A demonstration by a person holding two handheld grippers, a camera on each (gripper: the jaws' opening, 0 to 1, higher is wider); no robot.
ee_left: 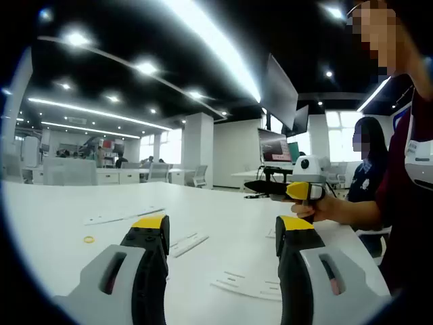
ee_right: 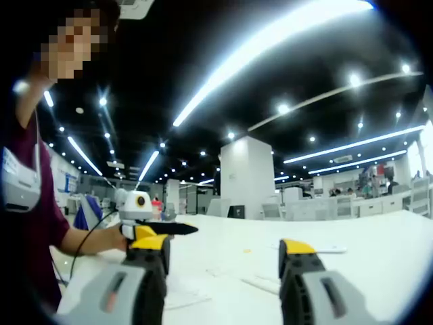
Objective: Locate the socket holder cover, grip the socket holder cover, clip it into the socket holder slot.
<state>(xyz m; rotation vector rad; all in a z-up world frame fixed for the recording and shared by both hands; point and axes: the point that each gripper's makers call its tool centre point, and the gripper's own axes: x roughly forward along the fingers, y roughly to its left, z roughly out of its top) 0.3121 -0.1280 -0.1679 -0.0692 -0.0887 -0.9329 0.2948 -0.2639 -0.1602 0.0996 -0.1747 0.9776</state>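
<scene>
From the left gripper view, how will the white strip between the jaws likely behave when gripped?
The white strip lies flat and thin on the table, so it is probably light and may slide when pushed. Its low edge looks hard to pinch. Stiffness cannot be judged.

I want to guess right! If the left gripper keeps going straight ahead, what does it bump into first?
Probably nothing soon. The left gripper is open and points low over the white table. Between its jaws lies bare tabletop; the thin white strip lies lower left of that line. Depth is unclear.

white table (ee_left: 61, 203) | small yellow ring (ee_left: 88, 239) on it | monitor (ee_left: 274, 145) behind | white pillar (ee_right: 247, 177)
</scene>
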